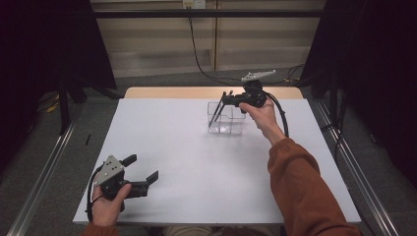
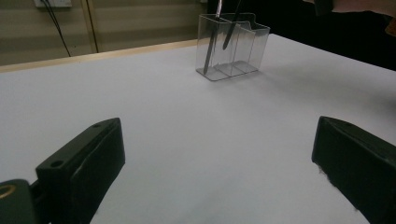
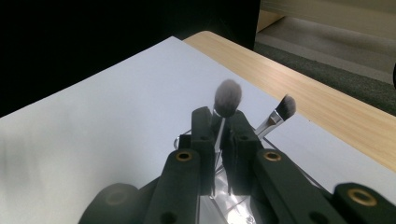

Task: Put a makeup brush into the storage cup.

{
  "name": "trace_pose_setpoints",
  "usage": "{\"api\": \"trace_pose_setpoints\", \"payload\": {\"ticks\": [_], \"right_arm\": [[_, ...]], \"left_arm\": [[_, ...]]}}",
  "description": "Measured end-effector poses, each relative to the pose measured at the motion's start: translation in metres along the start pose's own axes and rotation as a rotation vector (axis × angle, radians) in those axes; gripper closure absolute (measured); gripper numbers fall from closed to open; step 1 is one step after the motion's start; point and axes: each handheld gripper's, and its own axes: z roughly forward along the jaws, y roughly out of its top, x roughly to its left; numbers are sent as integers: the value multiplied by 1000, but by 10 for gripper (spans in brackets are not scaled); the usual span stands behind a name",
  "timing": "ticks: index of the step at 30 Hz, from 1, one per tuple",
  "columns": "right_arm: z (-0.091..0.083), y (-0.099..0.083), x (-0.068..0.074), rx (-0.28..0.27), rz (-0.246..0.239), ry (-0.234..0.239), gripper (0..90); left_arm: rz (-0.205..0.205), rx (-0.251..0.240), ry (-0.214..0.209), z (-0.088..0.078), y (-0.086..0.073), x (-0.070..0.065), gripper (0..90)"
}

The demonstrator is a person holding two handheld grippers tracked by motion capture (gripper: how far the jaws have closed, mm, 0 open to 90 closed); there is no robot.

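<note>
- Gripping a round-tipped makeup brush [image 3: 227, 99] by its handle, my right gripper [image 3: 218, 135] has its jaws closed on it, over the clear organizer [image 1: 225, 118] at upper centre of the high view.
- I judge the brush is being set into a compartment; next I lower, then release.
- A second brush [image 3: 286, 108] leans just beside.
- My left gripper [image 1: 142, 170] idles with jaws apart, lower left.
- White table [image 1: 196, 162], dark curtains around.

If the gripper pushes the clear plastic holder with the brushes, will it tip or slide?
The clear holder looks thin-walled and light, so it probably slides easily on the smooth white table. The leaning brushes stand taller than it, so a high push may tip it.
</note>
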Motion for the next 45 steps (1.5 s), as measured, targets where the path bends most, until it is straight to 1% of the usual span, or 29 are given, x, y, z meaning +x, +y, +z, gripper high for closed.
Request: {"api": "trace_pose_setpoints", "payload": {"ticks": [6,10,13,15,16,18,21,24,25,28,30,32,34,35,38,41,44,45], "right_arm": [[3,-4,0,-5,0,0,830],[5,-9,-2,-15,12,-9,789],[4,-12,-2,-30,18,-12,730],[3,-13,-1,-42,19,-17,651],[2,-13,-1,-50,15,-30,611],[0,-13,0,-61,13,-40,518],[-3,-15,5,-98,-6,-53,408],[-3,-18,7,-94,-18,-63,288],[-4,-20,7,-101,-18,-73,251],[-5,-25,6,-120,-5,-71,146],[-6,-28,6,-131,-1,-67,60],[-8,-30,8,-145,-3,-66,6],[-11,-32,10,-163,-28,-68,0],[-12,-33,11,-161,-28,-73,0],[-16,-36,13,-162,-29,-76,0],[-20,-40,13,-175,-6,-93,2],[-24,-44,15,-170,-12,-133,6],[-26,-46,15,-179,-14,-148,11]], "left_arm": [[-4,-5,5,-1,0,2,29],[-1,-2,4,-1,0,2,29],[-4,-2,3,0,-1,1,29],[-5,0,4,1,-1,1,29],[-3,0,3,0,-1,1,29],[-1,-1,4,0,-1,1,29],[-3,-1,3,0,-1,1,29],[-2,0,3,0,-1,1,29],[-2,-1,2,1,-1,1,29],[-17,-4,-1,1,-1,2,29],[-18,-4,8,1,0,4,29],[-21,-10,9,1,0,5,29],[-23,-9,14,3,1,6,29],[-19,-11,11,3,1,6,29],[-22,-10,6,5,2,5,29],[-27,-9,8,6,1,6,29],[-25,-10,13,5,1,6,29],[-26,-13,11,5,1,6,29]]}}
